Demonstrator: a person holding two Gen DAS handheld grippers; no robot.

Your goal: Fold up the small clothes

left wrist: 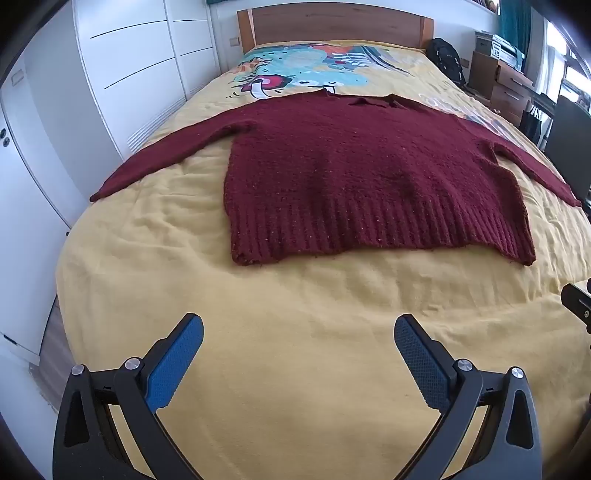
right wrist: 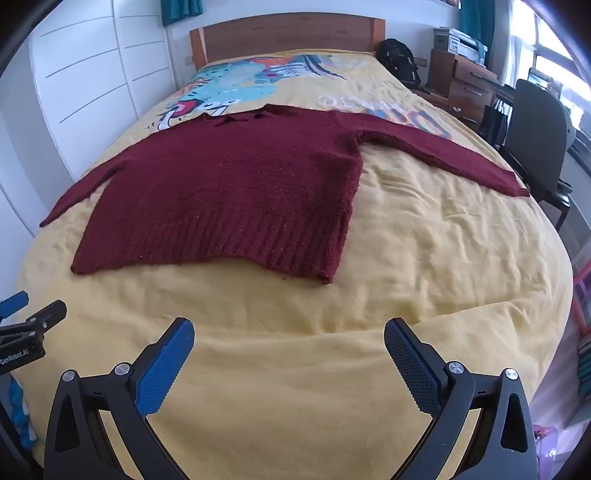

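Burgundy knit sweater (left wrist: pixel 369 177) lies flat and unfolded across the middle of the bed (left wrist: pixel 295 332) — no fold has been made yet.

Maroon wool covers the yellow bedspread from side to side: both sleeves stretch out toward the left and right edges of the bed, the collar points to the wooden headboard (left wrist: pixel 332 22), and the ribbed hem faces you, toward the foot edge. By the look of it, the whole task remains — sleeves in, then the body folded over. Your left gripper (left wrist: pixel 298 334) hovers over bare bedspread near the foot of the bed, its blue pads spread wide, holding and touching nothing. Your right gripper (right wrist: pixel 289 338) does the same beside it — jaws fully apart, empty, short of the hem's right corner.
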